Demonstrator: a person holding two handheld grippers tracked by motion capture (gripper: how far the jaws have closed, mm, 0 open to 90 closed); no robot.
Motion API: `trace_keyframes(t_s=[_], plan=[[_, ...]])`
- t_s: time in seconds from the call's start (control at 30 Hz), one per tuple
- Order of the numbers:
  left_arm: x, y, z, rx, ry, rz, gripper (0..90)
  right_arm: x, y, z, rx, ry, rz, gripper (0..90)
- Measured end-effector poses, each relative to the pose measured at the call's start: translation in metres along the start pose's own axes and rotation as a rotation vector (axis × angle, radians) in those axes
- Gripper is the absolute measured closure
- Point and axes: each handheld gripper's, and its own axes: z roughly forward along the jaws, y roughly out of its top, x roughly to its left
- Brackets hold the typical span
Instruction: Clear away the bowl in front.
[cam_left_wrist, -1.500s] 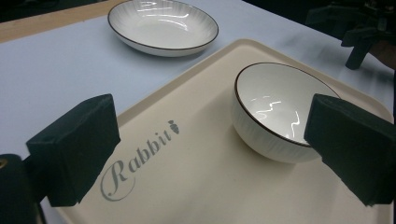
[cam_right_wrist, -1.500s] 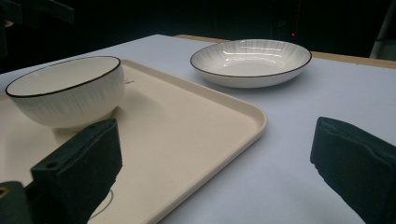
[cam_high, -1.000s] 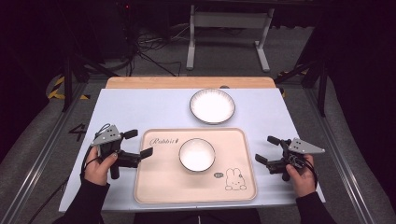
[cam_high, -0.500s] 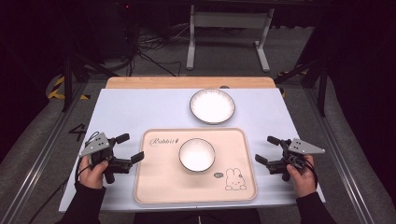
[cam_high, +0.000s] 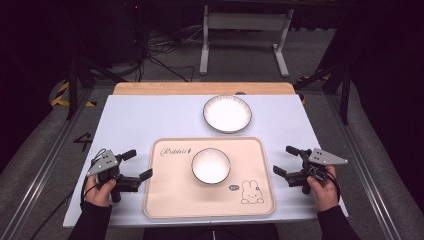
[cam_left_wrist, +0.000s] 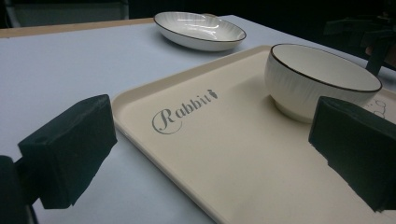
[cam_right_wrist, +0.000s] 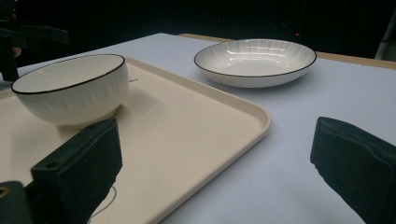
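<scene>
My left gripper (cam_high: 136, 165) has drawn back to the near left over the last second; its jaws stand apart, empty, straddling the tray's (cam_high: 165, 205) left edge. My right gripper (cam_high: 288, 161) has stayed put just off the tray's right edge, spread wide and holding nothing. The bowl (cam_high: 211, 165) sits at the tray's centre, the plate (cam_high: 227, 113) beyond its far edge on the table. I judge I'm lining up to lift the tray from both sides.
</scene>
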Motion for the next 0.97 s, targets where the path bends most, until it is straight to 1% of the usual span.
trace_keyframes(t_s=[0.17,0.2,0.27,0.4,0.47,0.53,0.6,0.67,0.8,0.97], plan=[[-0.0001,-0.0044,0.0003,-0.002,-0.009,-0.004,1.5,0.0003,-0.0002,-0.0003,-0.003,0.002,-0.005,2.6],[-0.0002,-0.0056,0.0005,-0.005,-0.011,-0.011,1.5,0.0004,-0.0002,-0.0002,-0.001,0.002,-0.006,2.6],[0.0005,-0.0072,0.0001,-0.005,-0.011,-0.006,1.5,0.0007,-0.0001,0.0000,0.000,0.005,-0.008,2.6],[0.0017,-0.0084,-0.0015,-0.023,-0.017,-0.009,1.8,0.0006,-0.0001,-0.0001,0.000,0.006,-0.009,2.6],[0.0020,-0.0087,-0.0018,-0.023,-0.022,-0.009,1.8,0.0005,-0.0001,-0.0001,0.000,0.006,-0.008,2.6],[0.0012,-0.0087,-0.0009,-0.012,-0.025,-0.008,1.8,0.0006,-0.0002,-0.0001,0.000,0.006,-0.009,2.6],[-0.0001,-0.0083,0.0007,-0.001,-0.016,0.000,1.9,0.0007,-0.0002,0.0000,0.000,0.007,-0.012,2.6],[-0.0004,-0.0082,0.0006,0.002,-0.021,0.008,1.8,0.0007,-0.0002,-0.0001,0.000,0.005,-0.009,2.6],[0.0010,-0.0086,0.0004,-0.010,-0.019,-0.011,1.9,0.0006,-0.0003,-0.0002,-0.001,0.004,-0.008,2.6],[0.0009,-0.0084,0.0005,-0.006,-0.020,-0.002,2.0,0.0004,-0.0002,0.0000,0.000,0.003,-0.006,2.6]])
